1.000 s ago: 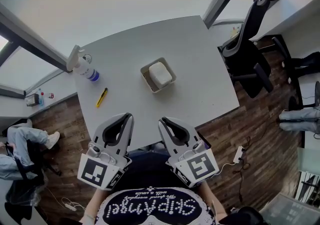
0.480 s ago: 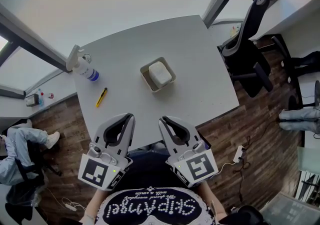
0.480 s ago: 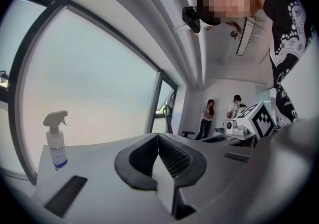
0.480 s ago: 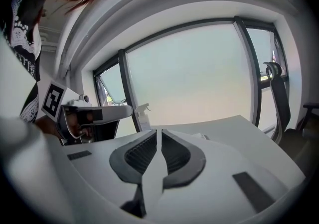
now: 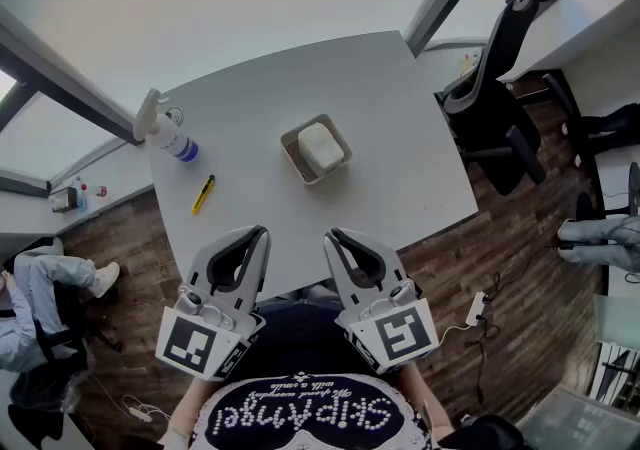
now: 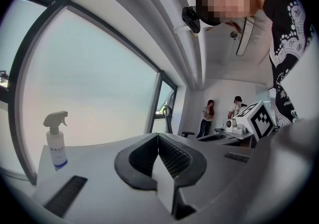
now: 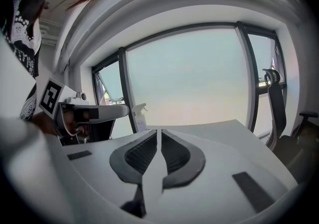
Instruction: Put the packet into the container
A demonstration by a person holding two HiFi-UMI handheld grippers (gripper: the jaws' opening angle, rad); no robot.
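Observation:
A beige square container (image 5: 296, 164) stands near the middle of the white table (image 5: 400, 118), and a white packet (image 5: 319, 146) lies inside it. Both grippers hover side by side over the table's near edge, close to my body and well short of the container. My left gripper (image 5: 260, 231) is shut with nothing between its jaws, its tips meeting (image 6: 158, 136). My right gripper (image 5: 332, 234) is also shut and empty (image 7: 159, 131). Neither gripper view shows the container.
A spray bottle (image 5: 166, 134) stands at the table's left corner, with a yellow cutter (image 5: 203, 194) lying nearer me. A black office chair (image 5: 495, 108) stands at the table's right side. Two people (image 6: 219, 113) stand far off in the room.
The right gripper has shifted very slightly to the right. Everything else is as it was.

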